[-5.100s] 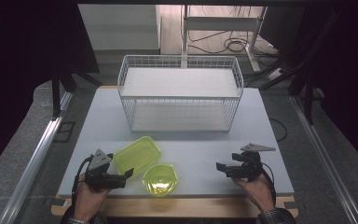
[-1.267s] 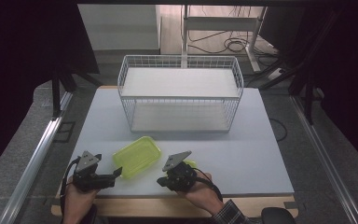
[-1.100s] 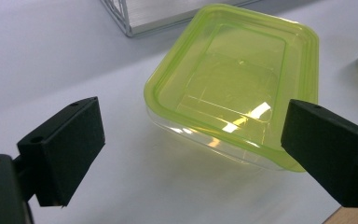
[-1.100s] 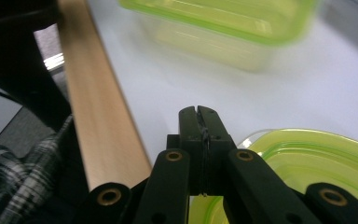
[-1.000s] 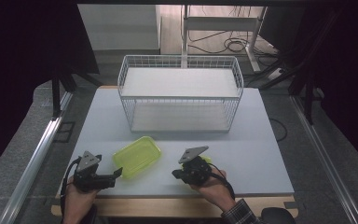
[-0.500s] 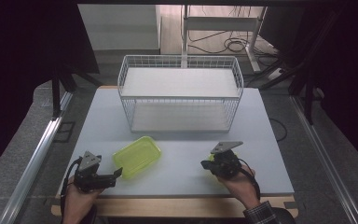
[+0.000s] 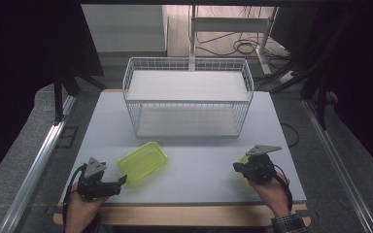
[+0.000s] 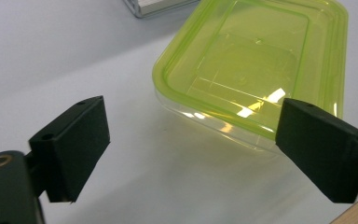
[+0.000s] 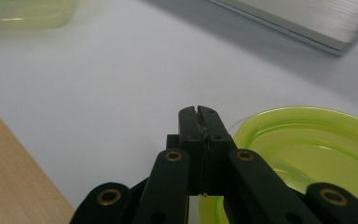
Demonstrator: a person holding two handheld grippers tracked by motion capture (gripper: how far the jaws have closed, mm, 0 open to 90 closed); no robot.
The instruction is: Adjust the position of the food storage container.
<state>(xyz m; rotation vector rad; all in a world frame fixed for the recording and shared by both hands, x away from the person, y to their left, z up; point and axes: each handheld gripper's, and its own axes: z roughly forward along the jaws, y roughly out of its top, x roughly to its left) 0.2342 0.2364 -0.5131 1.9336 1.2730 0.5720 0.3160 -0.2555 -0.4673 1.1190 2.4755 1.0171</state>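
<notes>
Yellow-green rectangular plastic container (image 7: pixel 143 162) lies just ahead of the wide-open left gripper (image 7: pixel 119 181), untouched, while the right gripper (image 7: pixel 237 168), jaws pinched on the rim of the yellow-green round plastic bowl (image 9: pixel 307 154), has dragged it rightward, clearing space beside the white wire basket (image 7: pixel 187 103).

The right tool (image 9: pixel 199 112) is pinching the rim of a round yellow-green bowl (image 9: pixel 317 154), its jaws pressed together. The bowl is sitting on the pale surface (image 9: pixel 112 79). A blurred green container (image 9: pixel 25 14) is lying well apart, top left.
</notes>
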